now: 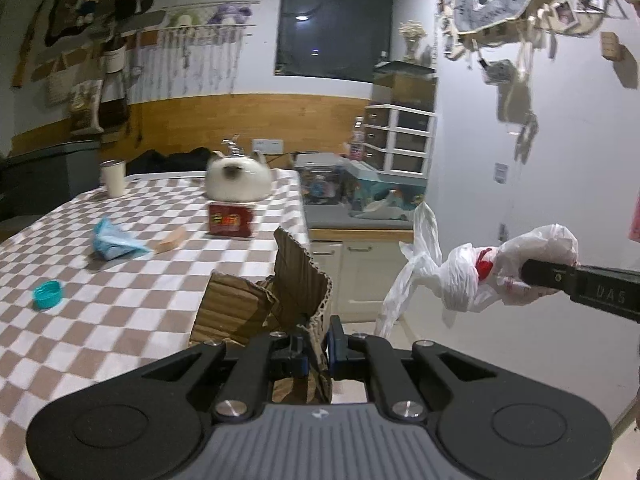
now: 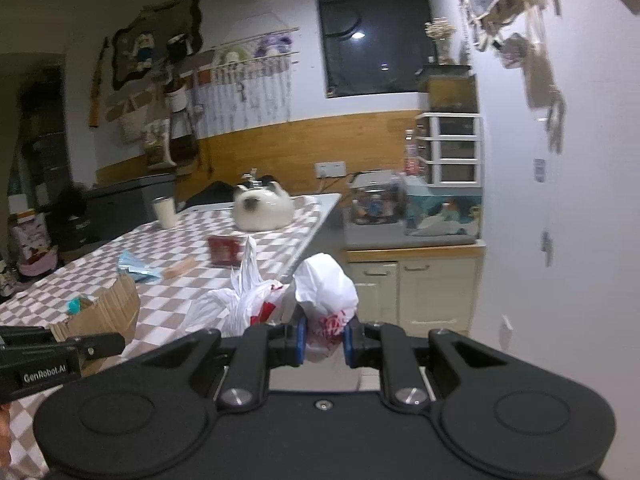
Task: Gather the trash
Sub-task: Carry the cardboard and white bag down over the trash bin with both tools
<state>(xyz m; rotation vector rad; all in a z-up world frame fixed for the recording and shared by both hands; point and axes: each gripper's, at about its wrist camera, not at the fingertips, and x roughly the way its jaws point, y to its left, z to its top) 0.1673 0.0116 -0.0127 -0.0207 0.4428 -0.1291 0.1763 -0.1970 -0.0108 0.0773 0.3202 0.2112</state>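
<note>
Here the left gripper point(image 1: 316, 350), low in the centre of the left wrist view, has its jaws narrowed onto a torn piece of brown cardboard point(image 1: 280, 292), which rises crumpled from between the fingers toward the middle of the frame. At the right edge of that view the right gripper point(image 1: 536, 276) reaches in from the right, pinching a crumpled white plastic bag with red print point(image 1: 472, 276); the bag's loose tails hang down and to the left, off the table's edge.

In the right wrist view the right gripper point(image 2: 323, 342) sits low centre with its blue-padded fingers point(image 2: 299, 338) closed on the same plastic bag point(image 2: 324, 292), whose bulk bulges up above the jaws. The left gripper point(image 2: 116, 344) shows at the lower left of this frame, with the cardboard point(image 2: 100, 312) above it.

On the checkered tablecloth point(image 1: 100, 300), in the left half of the left wrist view, lie a teal bottle cap point(image 1: 48, 294), a crumpled light-blue wrapper point(image 1: 114, 242), a small tan block point(image 1: 171, 240) and a red box point(image 1: 232, 220). A white cat-shaped teapot point(image 1: 238, 180) stands behind the box, and a cream tumbler point(image 1: 114, 178) stands toward the upper left.
</note>
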